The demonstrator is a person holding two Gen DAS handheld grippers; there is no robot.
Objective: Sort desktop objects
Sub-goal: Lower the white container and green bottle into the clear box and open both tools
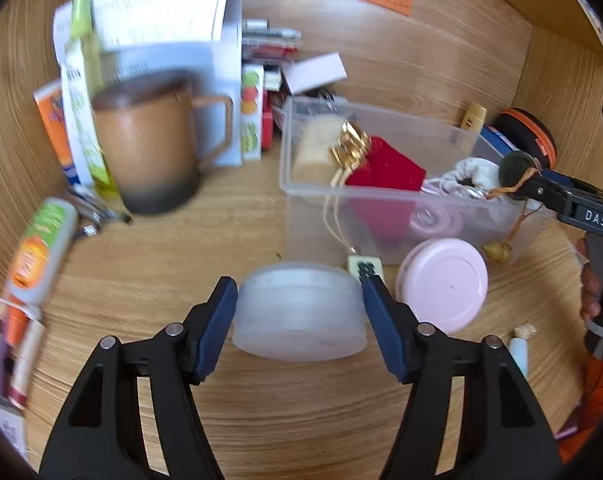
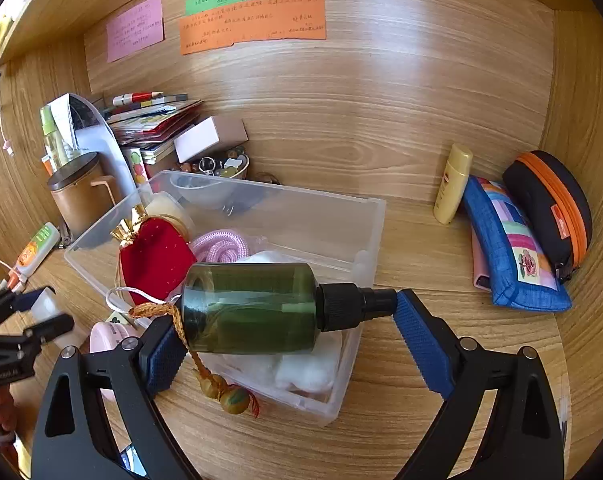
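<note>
The right hand-held gripper (image 2: 285,320) is clamped end to end on a dark green spray bottle (image 2: 249,308), one pad on its base and the other on the black nozzle cap, so the bottle lies sideways above the front edge of the clear plastic bin (image 2: 321,216) at the middle of the desk (image 2: 441,248). A braided cord with a gourd charm (image 2: 233,398) is caught between the base and the pad and dangles below. The bottle looks like a light, stiff and smooth plastic; held by its ends it could pivot or slip, and a grip across the body would probably be steadier. The bin already holds a red velvet pouch (image 2: 153,260), a pink rope coil (image 2: 221,246) and white cotton (image 2: 309,368), all soft. The left hand-held gripper (image 1: 299,312) has its jaws set either side of a frosted round container (image 1: 299,312) on the desk in front of the bin, beside a pink round lid (image 1: 443,284); the pads look close to touching its wall, but I cannot tell whether they press it. That container seems light and rigid, with a slick curved side, so squeezing across its widest part is the likeliest sound hold.
</note>
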